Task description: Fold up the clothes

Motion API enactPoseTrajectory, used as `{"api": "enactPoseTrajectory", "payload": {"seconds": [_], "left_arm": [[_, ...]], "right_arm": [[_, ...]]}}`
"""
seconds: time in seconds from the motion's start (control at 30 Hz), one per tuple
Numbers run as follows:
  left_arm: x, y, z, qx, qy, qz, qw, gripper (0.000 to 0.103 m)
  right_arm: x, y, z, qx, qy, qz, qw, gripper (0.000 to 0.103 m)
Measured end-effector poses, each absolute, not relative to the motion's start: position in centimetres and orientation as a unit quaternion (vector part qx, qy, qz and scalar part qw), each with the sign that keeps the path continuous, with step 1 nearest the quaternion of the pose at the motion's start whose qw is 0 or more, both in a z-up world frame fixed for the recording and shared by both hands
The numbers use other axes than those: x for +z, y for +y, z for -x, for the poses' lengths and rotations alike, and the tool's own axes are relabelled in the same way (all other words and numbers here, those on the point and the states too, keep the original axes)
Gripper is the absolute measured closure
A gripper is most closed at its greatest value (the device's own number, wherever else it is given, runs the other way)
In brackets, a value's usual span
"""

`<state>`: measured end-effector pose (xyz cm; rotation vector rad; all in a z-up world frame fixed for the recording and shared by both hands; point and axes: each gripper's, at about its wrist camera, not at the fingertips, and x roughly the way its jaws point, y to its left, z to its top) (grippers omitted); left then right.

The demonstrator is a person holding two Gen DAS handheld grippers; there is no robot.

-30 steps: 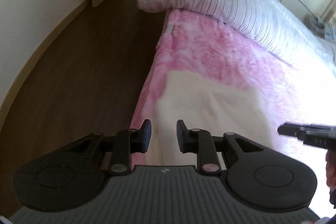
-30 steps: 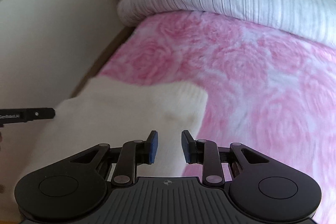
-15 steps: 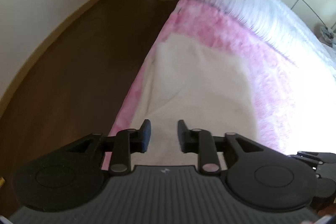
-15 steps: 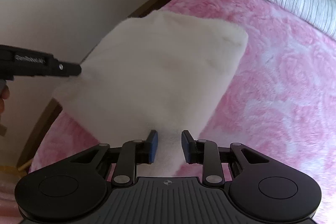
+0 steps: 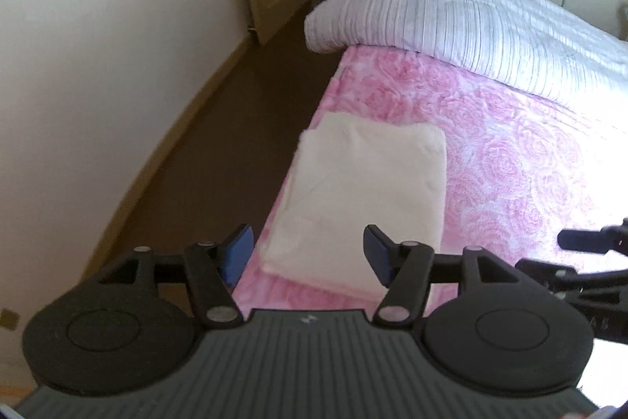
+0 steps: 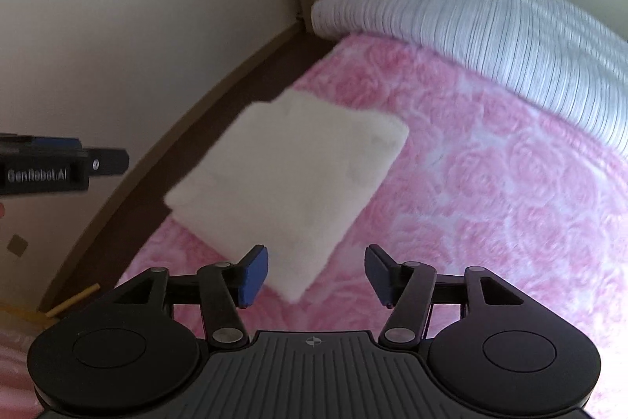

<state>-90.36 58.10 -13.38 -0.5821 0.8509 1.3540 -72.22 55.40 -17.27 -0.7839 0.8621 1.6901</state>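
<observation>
Folded white cloth (image 5: 365, 199) lies on pink blanket (image 5: 510, 160). Left gripper (image 5: 308, 254), marked "GenRobot.AI", and right gripper (image 6: 316, 275): both wide, empty.

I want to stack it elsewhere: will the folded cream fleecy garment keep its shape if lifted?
The folded cream fleecy garment looks soft and floppy, so it would probably sag and unfold. Its layered edges suggest supporting both sides. It seems light.

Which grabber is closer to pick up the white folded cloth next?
Probably the left gripper: its open jaws frame the white folded cloth. The right gripper, also open, sits off its corner.
</observation>
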Motion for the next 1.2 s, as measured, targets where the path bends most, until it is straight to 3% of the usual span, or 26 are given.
{"api": "enactPoseTrajectory", "payload": {"seconds": [0.57,1.2], "left_arm": [[-5.4,43.9,80.6,0.683,0.297,0.272,0.61,0.036],[-4.6,35.2,74.6,0.715,0.277,0.308,0.563,0.037]], "right_arm": [[-8.6,45.4,62.6,0.751,0.309,0.306,0.498,0.039],[-7.0,41.6,55.5,0.761,0.343,0.299,0.464,0.039]]}}
